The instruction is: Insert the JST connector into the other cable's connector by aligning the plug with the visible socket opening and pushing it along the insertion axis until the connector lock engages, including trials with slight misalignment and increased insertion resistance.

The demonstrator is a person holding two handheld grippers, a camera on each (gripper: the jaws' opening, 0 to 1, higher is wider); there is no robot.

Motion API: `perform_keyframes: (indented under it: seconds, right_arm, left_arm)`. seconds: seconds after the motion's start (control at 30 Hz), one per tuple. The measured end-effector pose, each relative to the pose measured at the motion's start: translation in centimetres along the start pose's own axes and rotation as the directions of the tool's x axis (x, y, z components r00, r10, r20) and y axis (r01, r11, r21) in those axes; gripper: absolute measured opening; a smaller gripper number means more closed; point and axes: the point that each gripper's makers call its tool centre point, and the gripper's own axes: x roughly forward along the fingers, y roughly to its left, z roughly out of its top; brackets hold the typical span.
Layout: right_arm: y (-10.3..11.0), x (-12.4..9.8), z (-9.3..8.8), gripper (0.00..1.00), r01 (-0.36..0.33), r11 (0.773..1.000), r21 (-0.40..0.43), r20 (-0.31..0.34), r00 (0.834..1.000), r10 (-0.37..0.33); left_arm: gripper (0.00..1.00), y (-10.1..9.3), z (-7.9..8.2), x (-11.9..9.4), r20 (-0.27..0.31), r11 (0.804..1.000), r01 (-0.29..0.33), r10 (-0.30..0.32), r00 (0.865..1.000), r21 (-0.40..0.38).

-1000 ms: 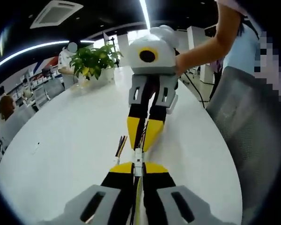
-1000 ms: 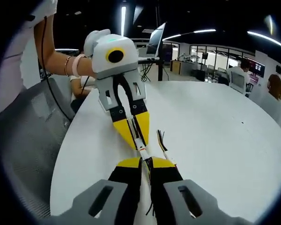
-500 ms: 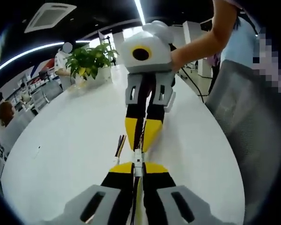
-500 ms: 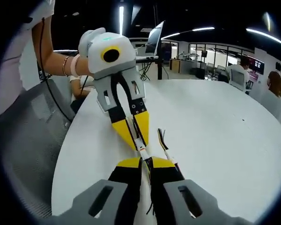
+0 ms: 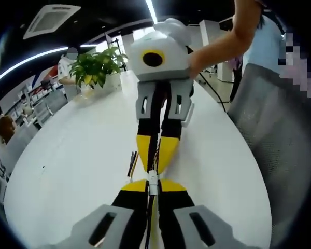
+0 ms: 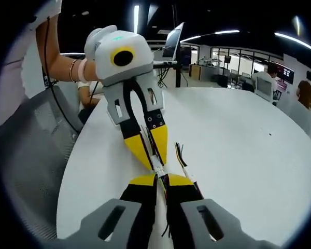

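Over the white table (image 5: 72, 171), my left gripper (image 5: 153, 183) rises from the bottom of the left gripper view, shut on a cable just behind its small white JST connector (image 5: 153, 177). My right gripper (image 5: 155, 167) faces it tip to tip, shut on the other cable. The connector sits between the two pairs of yellow fingertips, which nearly touch. In the right gripper view my right gripper (image 6: 161, 179) meets the left gripper (image 6: 153, 163) at the white connector (image 6: 158, 168). Loose black, yellow and red wire ends (image 6: 180, 154) fan out beside the tips. How deep the plug sits is hidden.
A grey mesh chair (image 5: 280, 135) stands along the table's edge. A potted plant (image 5: 99, 66) sits at the far end of the table. An open laptop on a stand (image 6: 174, 41) and desks with seated people fill the background. A person's arm (image 6: 54, 52) holds the left gripper.
The two grippers have drawn closer together along their shared line. The gap at the white connector has narrowed, and the opposite gripper has risen a little in each view.
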Motion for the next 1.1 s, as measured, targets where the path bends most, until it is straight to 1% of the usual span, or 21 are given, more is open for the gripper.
perform_keyframes:
  seconds: [0.17, 0.27, 0.37, 0.47, 0.7, 0.9, 1.1]
  right_arm:
    - [0.1, -0.1, 0.2, 0.02, -0.013, 1.0, -0.005, 0.006, 1.0, 0.013]
    - [0.0, -0.1, 0.3, 0.02, -0.014, 1.0, -0.003, 0.009, 1.0, 0.014]
    - [-0.1, 0.0, 0.2, 0.02, -0.017, 1.0, 0.004, 0.007, 1.0, 0.017]
    - [0.1, 0.1, -0.1, 0.02, -0.021, 1.0, -0.009, -0.006, 1.0, 0.021]
    - [0.1, -0.1, -0.1, 0.02, -0.025, 1.0, 0.011, 0.008, 1.0, 0.025]
    - [-0.1, 0.3, -0.6, 0.02, -0.023, 1.0, 0.009, 0.001, 1.0, 0.023]
    - [-0.7, 0.8, -0.9, 0.02, -0.003, 1.0, 0.007, -0.002, 1.0, 0.004]
  left_arm:
    - [0.0, -0.2, 0.3, -0.1, 0.007, 1.0, 0.009, -0.009, 1.0, 0.014]
    - [0.0, -0.2, 0.3, -0.2, 0.002, 1.0, 0.009, -0.009, 1.0, 0.024]
    - [0.0, -0.2, 0.2, -0.1, -0.002, 0.999, 0.012, -0.012, 1.0, 0.032]
    - [0.0, -0.5, 0.1, 0.1, -0.011, 0.999, 0.022, -0.022, 1.0, 0.041]
    - [0.0, -0.3, 0.3, 0.2, -0.001, 0.999, 0.027, -0.027, 1.0, 0.038]
    - [0.0, -0.2, -0.2, 0.6, -0.008, 0.999, 0.039, -0.039, 0.999, 0.03]
    - [0.0, 0.4, -0.9, 1.2, -0.016, 0.999, 0.038, -0.038, 0.999, 0.025]
